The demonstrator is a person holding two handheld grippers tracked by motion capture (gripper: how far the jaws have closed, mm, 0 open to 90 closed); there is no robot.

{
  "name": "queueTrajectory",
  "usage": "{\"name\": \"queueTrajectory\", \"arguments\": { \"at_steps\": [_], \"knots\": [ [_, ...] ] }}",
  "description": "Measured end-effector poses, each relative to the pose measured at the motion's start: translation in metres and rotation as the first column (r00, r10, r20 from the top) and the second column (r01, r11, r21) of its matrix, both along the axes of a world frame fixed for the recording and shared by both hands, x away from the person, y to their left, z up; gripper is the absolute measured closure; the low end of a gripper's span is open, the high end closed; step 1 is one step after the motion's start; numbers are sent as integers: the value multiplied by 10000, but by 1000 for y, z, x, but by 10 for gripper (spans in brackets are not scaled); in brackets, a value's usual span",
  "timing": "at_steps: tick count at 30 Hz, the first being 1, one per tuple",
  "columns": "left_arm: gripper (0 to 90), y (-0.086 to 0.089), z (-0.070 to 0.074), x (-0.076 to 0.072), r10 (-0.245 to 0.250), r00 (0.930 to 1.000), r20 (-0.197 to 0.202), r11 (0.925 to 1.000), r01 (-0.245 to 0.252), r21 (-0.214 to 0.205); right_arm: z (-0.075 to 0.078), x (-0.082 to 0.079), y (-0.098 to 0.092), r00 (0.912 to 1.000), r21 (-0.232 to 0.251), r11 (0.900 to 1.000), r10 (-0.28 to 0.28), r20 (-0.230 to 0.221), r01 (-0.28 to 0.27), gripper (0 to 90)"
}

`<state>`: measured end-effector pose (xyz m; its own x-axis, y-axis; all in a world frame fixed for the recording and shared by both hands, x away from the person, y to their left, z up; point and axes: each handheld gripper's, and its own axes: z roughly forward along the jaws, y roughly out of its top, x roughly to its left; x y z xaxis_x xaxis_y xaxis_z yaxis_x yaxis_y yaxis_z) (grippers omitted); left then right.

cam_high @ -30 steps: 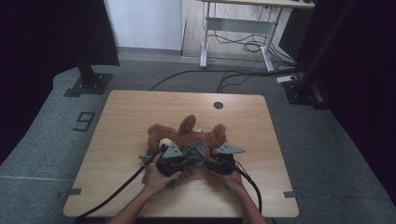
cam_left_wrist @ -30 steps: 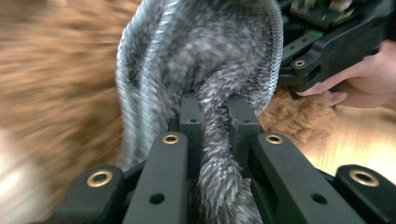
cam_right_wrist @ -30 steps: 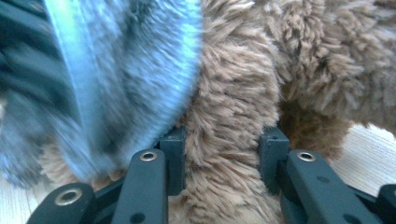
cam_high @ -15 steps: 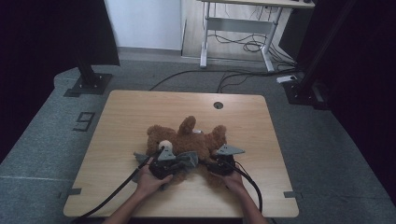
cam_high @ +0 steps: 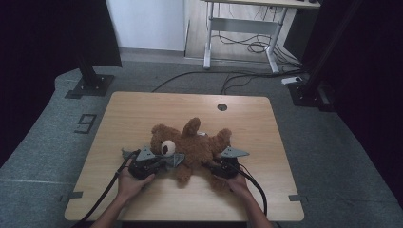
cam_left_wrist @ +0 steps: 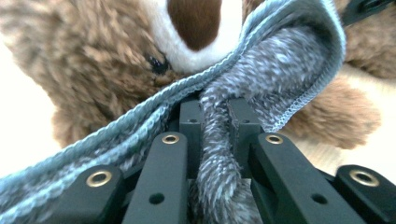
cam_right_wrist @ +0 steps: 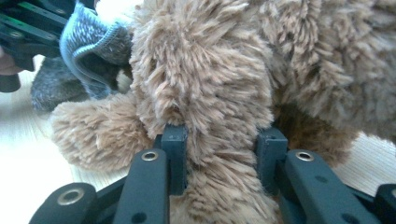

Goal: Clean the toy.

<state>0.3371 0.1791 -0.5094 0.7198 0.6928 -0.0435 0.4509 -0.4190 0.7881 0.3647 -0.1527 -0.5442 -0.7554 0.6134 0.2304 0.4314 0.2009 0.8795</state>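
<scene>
The left gripper [cam_left_wrist: 215,112] has its jaws pinched tight on a bunched fold of the grey knitted garment [cam_left_wrist: 261,70], whose ribbed hem arches over the teddy bear [cam_left_wrist: 93,56] just below its white muzzle. The right gripper [cam_right_wrist: 219,135] clamps a thick tuft of the bear's brown plush, apparently a limb, with the fur bulging between the pads. In the high view the bear [cam_high: 190,142] lies on its back near the front middle of the wooden table [cam_high: 142,109], with the left gripper [cam_high: 157,164] at its head side and the right gripper [cam_high: 216,166] at its lower body. The step looks like working the garment along the bear. To do it well, the right should anchor the bear firmly while the left draws the cloth slowly, hem held wide, so it neither snags on the fur nor slips free.
</scene>
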Motion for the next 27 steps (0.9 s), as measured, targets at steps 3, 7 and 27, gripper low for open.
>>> {"name": "queueTrajectory", "arguments": {
  "at_steps": [3, 7, 27],
  "knots": [
    [792, -12, 8, -2, -334, 9993, 169, 9987, 340, -369, 0, 2, -1, 9999, 150, 9999, -43, -105, 45, 644],
    [791, -36, 20, 1, -641, 9969, 467, 9939, 680, -868, 0, 0, 1, 10000, 60, 10000, -5, -2, 5, 643],
    [788, -135, 52, 46, -1380, 9868, 847, 9831, 1469, -1092, 0, -14, 18, 9960, -772, 9968, 254, 860, -188, 643]
  ]
}}
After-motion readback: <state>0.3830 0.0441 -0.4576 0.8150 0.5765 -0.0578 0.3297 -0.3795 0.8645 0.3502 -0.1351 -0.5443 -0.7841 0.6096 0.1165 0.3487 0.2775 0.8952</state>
